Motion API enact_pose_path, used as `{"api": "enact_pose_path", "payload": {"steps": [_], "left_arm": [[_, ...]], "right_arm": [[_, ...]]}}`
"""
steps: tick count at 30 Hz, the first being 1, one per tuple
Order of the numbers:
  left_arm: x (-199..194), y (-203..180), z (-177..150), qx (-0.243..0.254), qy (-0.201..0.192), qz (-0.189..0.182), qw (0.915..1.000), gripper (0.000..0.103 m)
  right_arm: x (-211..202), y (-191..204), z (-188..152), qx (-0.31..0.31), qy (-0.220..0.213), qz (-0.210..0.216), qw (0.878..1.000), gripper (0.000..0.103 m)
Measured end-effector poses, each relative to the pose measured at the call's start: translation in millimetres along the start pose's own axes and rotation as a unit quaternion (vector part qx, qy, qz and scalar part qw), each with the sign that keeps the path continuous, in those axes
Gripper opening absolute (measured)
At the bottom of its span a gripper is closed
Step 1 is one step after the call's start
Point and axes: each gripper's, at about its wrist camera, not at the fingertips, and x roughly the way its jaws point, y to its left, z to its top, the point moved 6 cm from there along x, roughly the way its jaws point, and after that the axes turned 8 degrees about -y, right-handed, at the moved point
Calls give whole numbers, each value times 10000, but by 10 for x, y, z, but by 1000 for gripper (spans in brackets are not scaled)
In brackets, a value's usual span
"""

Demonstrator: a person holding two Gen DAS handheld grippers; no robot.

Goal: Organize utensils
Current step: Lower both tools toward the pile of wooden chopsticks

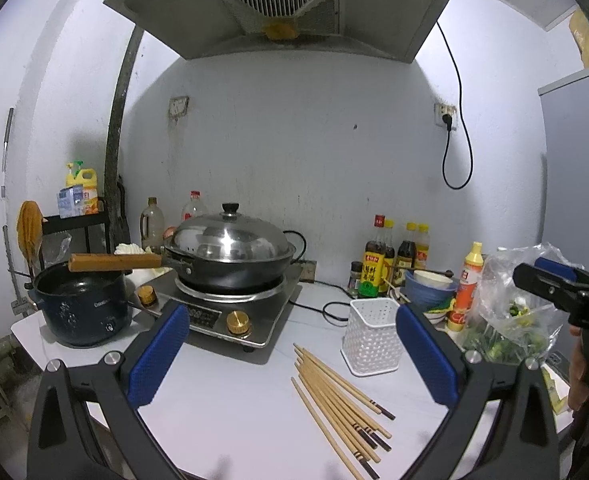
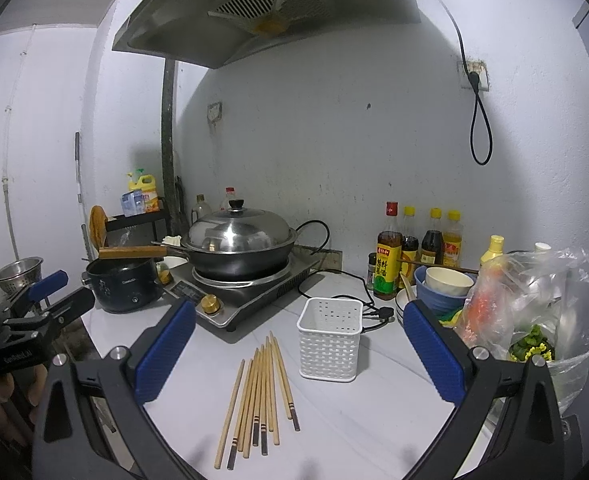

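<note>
Several wooden chopsticks (image 1: 340, 400) lie loose in a bundle on the white counter; they also show in the right wrist view (image 2: 260, 396). A white perforated utensil holder (image 1: 371, 336) stands upright and empty just right of them, also in the right wrist view (image 2: 329, 344). My left gripper (image 1: 292, 354) is open and empty, held above the counter before the chopsticks. My right gripper (image 2: 298, 354) is open and empty, above the chopsticks and holder. The right gripper also shows at the right edge of the left wrist view (image 1: 554, 284), and the left gripper at the left edge of the right wrist view (image 2: 48, 292).
An induction cooker with a lidded wok (image 1: 230, 252) stands behind the chopsticks. A dark pot (image 1: 80, 304) sits at the left. Sauce bottles (image 1: 394, 256), stacked bowls (image 2: 444, 284) and a plastic bag of greens (image 2: 534, 320) crowd the right. A black cable (image 2: 354, 292) runs behind the holder.
</note>
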Motion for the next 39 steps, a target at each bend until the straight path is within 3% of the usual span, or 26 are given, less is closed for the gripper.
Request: {"api": "enact_pose_path", "payload": {"steps": [11,24,31,39], "left_arm": [[552,33,-424,-143,688,32,9975,103],[1184,-26,-1078,-120,1685,-58,9856,103],[1443,-117,-1487,101,2354,-96,9718,103],[1714,-174,-1936,659,3115,27,9479,99]], "right_arm": [[608,-230,-333,192,611,12,9979,103],[1265,-458,-870,133,1229,-5,9923,103],[1506,-636,-1289,109,1646,-122,9862,103],[1665,-768,-1718,160,2121,207,9769,101]]}}
